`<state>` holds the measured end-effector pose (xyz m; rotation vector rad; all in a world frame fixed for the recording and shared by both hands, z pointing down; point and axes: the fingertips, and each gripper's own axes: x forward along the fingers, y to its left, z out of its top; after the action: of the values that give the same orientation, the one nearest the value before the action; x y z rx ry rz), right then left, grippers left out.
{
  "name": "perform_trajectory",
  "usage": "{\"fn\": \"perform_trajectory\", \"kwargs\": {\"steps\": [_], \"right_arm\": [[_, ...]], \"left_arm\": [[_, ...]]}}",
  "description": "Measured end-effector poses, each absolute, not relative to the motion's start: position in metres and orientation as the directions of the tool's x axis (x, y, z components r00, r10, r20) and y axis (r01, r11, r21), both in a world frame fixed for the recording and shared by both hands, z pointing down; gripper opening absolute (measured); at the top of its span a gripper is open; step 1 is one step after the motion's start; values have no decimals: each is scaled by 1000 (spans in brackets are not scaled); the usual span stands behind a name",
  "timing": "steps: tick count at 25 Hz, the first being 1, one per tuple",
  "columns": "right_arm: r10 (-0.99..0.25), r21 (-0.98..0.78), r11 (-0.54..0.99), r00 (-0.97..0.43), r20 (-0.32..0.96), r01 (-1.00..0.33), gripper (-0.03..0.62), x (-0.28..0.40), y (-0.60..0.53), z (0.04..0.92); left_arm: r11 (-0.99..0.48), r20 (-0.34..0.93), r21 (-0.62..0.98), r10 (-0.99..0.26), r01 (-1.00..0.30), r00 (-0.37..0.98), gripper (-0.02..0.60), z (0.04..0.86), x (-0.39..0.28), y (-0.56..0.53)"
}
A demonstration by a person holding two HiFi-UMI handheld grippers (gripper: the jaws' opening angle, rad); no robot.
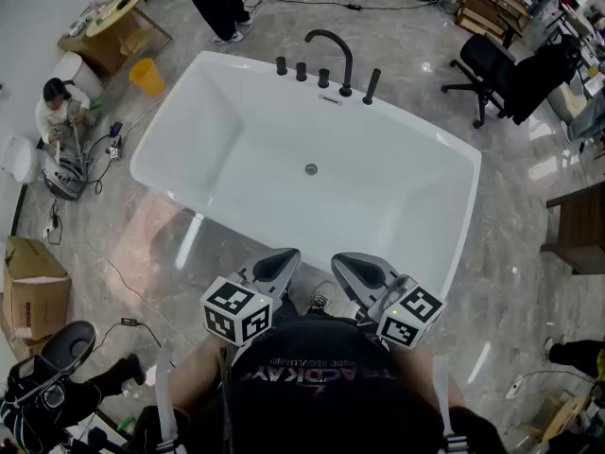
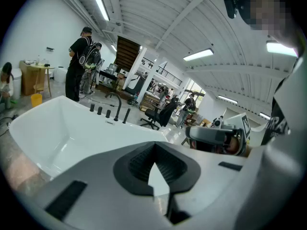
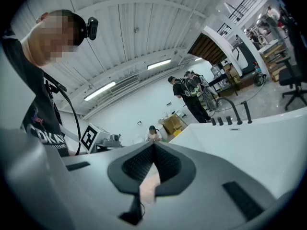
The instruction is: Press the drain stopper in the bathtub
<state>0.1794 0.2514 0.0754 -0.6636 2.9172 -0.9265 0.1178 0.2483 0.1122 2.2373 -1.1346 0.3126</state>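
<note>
A white bathtub (image 1: 435,159) fills the middle of the head view. Its small round metal drain stopper (image 1: 311,168) sits in the tub floor. A black arched faucet (image 1: 336,50) with several black knobs stands on the far rim. My left gripper (image 1: 277,266) and right gripper (image 1: 357,270) are held side by side close to my body, just short of the tub's near rim and far from the stopper. Both are shut with nothing between the jaws. The left gripper (image 2: 154,150) looks across the bathtub (image 2: 62,123). The right gripper (image 3: 153,147) points upward, past the tub's edge.
A person crouches on the floor at the left (image 1: 57,102) beside a yellow bucket (image 1: 146,76). Another person stands beyond the tub (image 1: 217,3). A black office chair (image 1: 492,69) is at the right, a cardboard box (image 1: 33,287) at the near left. Cables lie on the floor.
</note>
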Motion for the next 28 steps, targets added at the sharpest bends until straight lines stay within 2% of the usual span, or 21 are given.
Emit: {"fn": "perform_trajectory", "kwargs": {"steps": [17,28], "right_arm": [[-428,-543,730,-897,109,-414,11,190,252,74],[-359,-540,771,-931,69,-337,12,178,266,66]], "left_arm": [[-471,447,400,-649,-786,616,5,110,127,248],[-435,447,391,-681,-811,581,5,107,118,262]]}}
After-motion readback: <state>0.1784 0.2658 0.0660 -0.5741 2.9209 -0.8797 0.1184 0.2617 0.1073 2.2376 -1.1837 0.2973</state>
